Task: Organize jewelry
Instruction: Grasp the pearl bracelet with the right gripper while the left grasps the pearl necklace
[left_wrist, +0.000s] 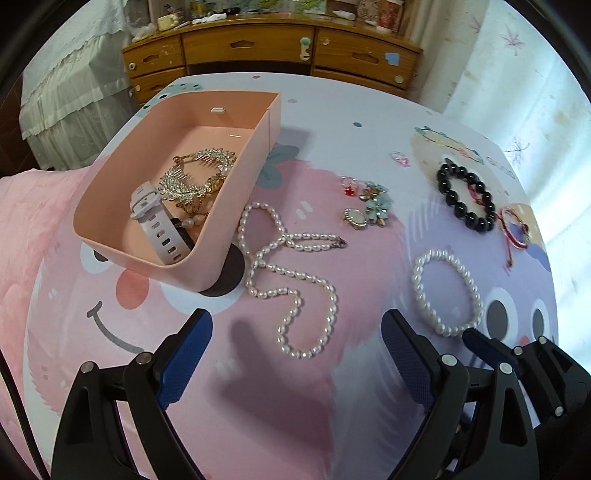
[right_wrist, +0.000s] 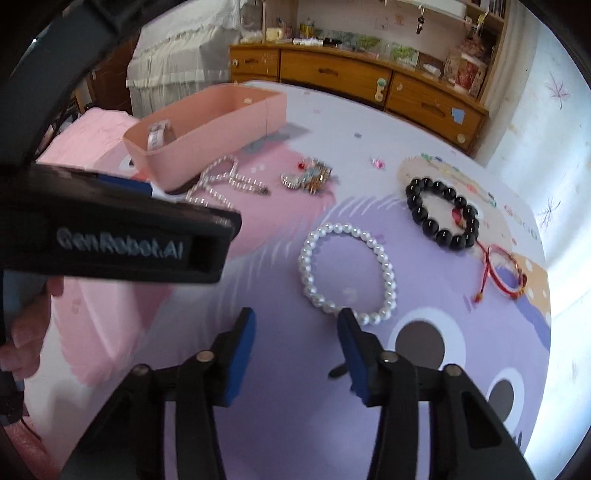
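My left tongs (left_wrist: 295, 347) stand wide and empty over the near loop of the necklace (left_wrist: 291, 269), which sprawls on the bedspread (left_wrist: 351, 406) just beside the box (left_wrist: 177, 266). My right tongs (right_wrist: 297, 325) are half-closed with nothing between them; one pad (right_wrist: 351, 332) sits at the near edge of the pearl bracelet (right_wrist: 347, 273). Both strands look light, limp and slick, likely to slither and trail, so I judge a pinch across a single run of beads best, near the middle. The box already holds a watch (left_wrist: 155, 218) and a gold comb (left_wrist: 199, 173). Brooches (left_wrist: 369, 206), rings (left_wrist: 349, 184), the black bracelet (left_wrist: 465, 199) and a red cord (left_wrist: 513, 229) lie well apart. The soft bedding may give under the pads.
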